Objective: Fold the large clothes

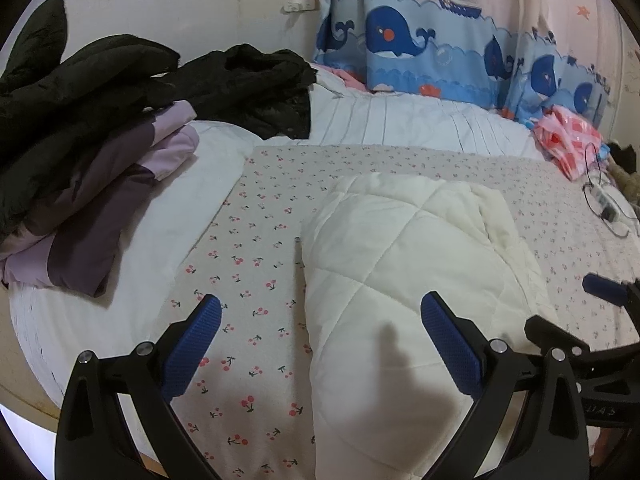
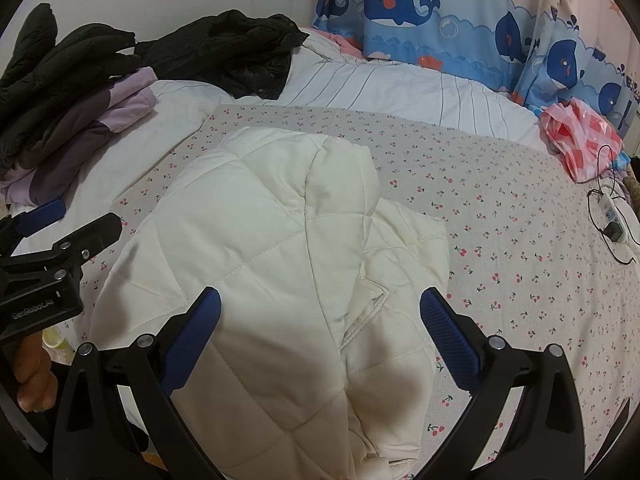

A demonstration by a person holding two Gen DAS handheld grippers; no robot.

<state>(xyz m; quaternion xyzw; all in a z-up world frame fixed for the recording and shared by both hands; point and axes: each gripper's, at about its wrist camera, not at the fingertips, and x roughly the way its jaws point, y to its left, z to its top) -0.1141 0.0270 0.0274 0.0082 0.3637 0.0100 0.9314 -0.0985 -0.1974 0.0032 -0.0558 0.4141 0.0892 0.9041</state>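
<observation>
A white quilted jacket lies folded lengthwise on the cherry-print sheet; it also shows in the right wrist view, one flap lying over its right side. My left gripper is open and empty above the jacket's near left edge. My right gripper is open and empty above the jacket's near part. Each gripper shows at the edge of the other's view: the right one, the left one.
A pile of black and purple clothes lies at the left, another black jacket behind it. A whale curtain hangs at the back. A pink checked bag and a power strip with cables lie at the right.
</observation>
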